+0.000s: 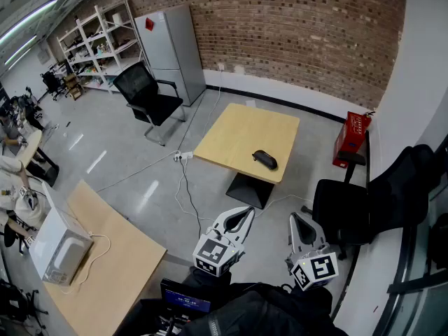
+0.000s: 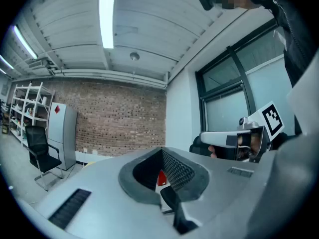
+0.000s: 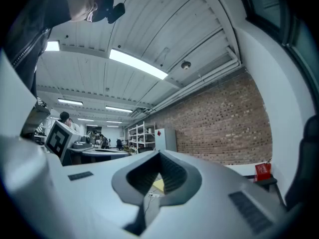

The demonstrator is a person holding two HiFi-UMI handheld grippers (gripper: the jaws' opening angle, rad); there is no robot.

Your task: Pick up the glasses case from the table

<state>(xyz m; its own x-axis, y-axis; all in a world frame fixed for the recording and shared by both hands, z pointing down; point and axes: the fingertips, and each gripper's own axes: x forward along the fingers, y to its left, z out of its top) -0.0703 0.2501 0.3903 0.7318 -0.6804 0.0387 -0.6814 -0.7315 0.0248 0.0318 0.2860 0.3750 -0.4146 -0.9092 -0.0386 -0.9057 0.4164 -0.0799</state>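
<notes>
Left gripper and right gripper — both closed, empty — glasses case on table.

I see a square light-wood desk on a black pedestal base, standing on the glossy grey floor. A dark oval glasses case lies alone on it, close to the edge nearest me. A white power strip lies on the floor just beside the desk's left corner.
</notes>
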